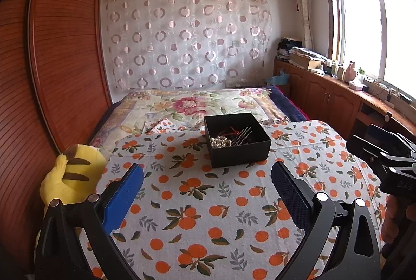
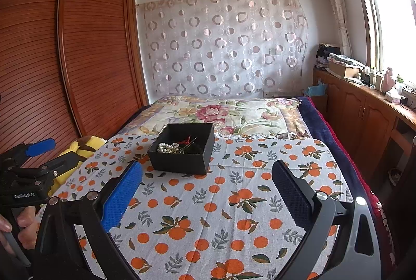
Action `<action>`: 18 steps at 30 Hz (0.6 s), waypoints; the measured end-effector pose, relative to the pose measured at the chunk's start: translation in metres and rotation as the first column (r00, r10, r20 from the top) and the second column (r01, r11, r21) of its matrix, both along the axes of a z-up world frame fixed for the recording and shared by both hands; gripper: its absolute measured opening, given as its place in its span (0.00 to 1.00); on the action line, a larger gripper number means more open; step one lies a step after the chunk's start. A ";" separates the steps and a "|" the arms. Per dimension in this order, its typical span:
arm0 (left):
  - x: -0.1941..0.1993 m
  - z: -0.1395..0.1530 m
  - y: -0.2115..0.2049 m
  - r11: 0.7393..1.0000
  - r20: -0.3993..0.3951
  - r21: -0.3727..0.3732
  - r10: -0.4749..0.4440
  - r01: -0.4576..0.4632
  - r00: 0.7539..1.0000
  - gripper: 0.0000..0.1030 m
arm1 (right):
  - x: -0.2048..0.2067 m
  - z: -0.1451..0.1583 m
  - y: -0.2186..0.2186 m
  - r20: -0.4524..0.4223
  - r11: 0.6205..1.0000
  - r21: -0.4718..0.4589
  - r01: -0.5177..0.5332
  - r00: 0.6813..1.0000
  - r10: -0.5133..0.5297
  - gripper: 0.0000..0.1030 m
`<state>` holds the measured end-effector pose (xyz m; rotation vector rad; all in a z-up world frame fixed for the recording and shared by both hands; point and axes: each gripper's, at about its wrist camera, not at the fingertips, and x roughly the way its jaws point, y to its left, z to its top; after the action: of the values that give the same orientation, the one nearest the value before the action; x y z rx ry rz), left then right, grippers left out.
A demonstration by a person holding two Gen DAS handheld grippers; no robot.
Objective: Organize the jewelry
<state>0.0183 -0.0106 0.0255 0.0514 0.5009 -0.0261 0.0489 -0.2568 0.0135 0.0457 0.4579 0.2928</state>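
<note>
A black open box [image 1: 238, 141] stands on the table with the orange-print cloth [image 1: 197, 202]. It holds a white pearl string [image 1: 220, 141], metal hairpins [image 1: 240, 137] and a red piece [image 1: 230, 131]. The box also shows in the right wrist view [image 2: 183, 148], with the pearls [image 2: 167, 147] at its left. My left gripper [image 1: 207, 180] is open and empty, short of the box. My right gripper [image 2: 206, 180] is open and empty, to the right of the box and short of it. The right gripper's body shows at the right edge of the left wrist view [image 1: 384, 157].
A yellow plush toy [image 1: 70, 176] lies at the table's left edge. A bed with a floral cover [image 1: 192, 105] lies behind the table. A wooden wardrobe [image 1: 52, 59] stands to the left, wooden cabinets [image 1: 338, 92] under the window to the right.
</note>
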 end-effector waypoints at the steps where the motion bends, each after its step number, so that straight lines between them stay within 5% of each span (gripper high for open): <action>1: -0.001 0.001 -0.001 1.000 0.002 0.000 0.000 0.000 1.000 0.92 | 0.000 0.000 0.000 0.000 1.000 0.000 0.001 1.000 -0.001 0.97; 18: -0.002 0.005 -0.011 1.000 0.011 -0.008 -0.001 0.001 1.000 0.92 | 0.000 0.000 -0.001 0.000 1.000 0.002 -0.001 1.000 0.001 0.97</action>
<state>0.0163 -0.0211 0.0309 0.0437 0.4896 -0.0289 0.0492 -0.2575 0.0136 0.0474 0.4575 0.2941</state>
